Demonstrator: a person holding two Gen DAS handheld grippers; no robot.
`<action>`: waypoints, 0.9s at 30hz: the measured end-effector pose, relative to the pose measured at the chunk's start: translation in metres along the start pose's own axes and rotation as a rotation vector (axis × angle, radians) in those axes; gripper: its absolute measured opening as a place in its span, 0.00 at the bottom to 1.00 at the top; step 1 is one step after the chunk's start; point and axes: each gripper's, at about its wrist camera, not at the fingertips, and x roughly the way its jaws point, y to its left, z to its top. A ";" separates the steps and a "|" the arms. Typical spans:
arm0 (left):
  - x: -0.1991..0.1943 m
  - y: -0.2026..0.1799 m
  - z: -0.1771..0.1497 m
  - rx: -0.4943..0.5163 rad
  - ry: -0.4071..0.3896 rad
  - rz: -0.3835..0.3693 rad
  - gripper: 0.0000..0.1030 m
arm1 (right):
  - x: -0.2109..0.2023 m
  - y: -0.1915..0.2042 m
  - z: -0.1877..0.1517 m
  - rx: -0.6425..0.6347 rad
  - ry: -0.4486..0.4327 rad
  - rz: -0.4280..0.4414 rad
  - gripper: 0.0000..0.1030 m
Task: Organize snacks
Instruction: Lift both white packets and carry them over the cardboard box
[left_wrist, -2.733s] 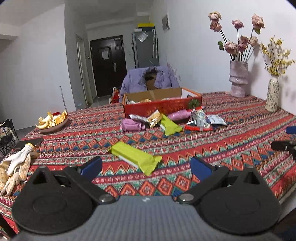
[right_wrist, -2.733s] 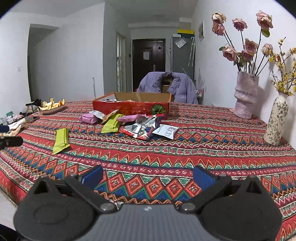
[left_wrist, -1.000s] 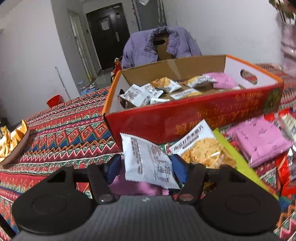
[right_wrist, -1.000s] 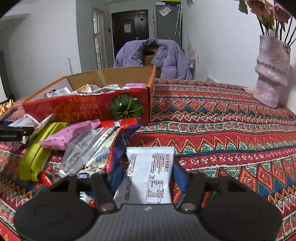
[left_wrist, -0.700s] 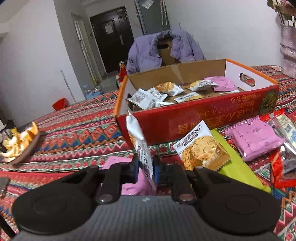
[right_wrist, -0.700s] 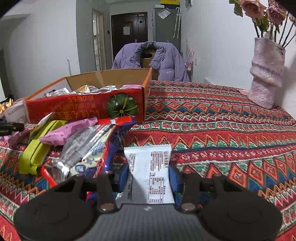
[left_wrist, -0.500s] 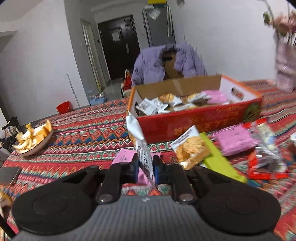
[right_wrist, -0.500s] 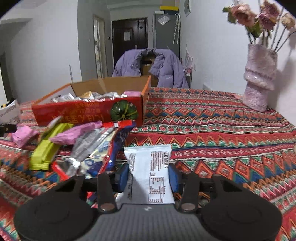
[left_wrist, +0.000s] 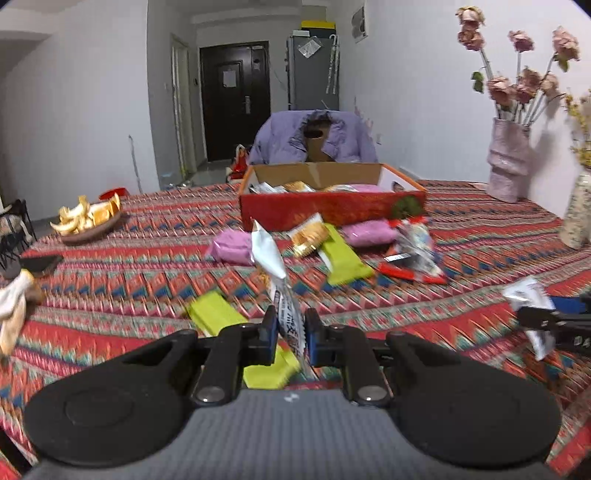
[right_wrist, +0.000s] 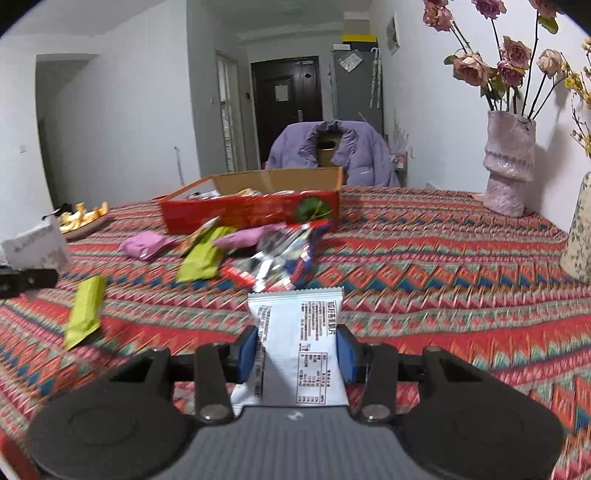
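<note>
A silver packet (left_wrist: 275, 275) is pinched edge-on by the left tool (left_wrist: 290, 334); a white packet (right_wrist: 301, 345) is clamped flat by the right tool (right_wrist: 297, 352), the red box (right_wrist: 251, 214) at 12 o'clock.

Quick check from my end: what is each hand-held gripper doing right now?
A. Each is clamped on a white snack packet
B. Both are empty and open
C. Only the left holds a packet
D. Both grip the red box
A: the left hand-held gripper pinches a white snack packet edge-on, and the right hand-held gripper grips another white packet flat between its pads.
</note>
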 end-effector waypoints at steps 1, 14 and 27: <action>-0.005 -0.001 -0.004 -0.002 -0.001 -0.004 0.15 | -0.005 0.005 -0.003 -0.005 0.002 0.010 0.43; -0.040 0.005 -0.014 -0.007 -0.055 -0.026 0.15 | -0.035 0.025 -0.013 -0.023 -0.042 0.016 0.43; -0.004 0.019 0.081 0.018 -0.120 -0.187 0.15 | -0.017 0.005 0.074 -0.012 -0.070 0.159 0.43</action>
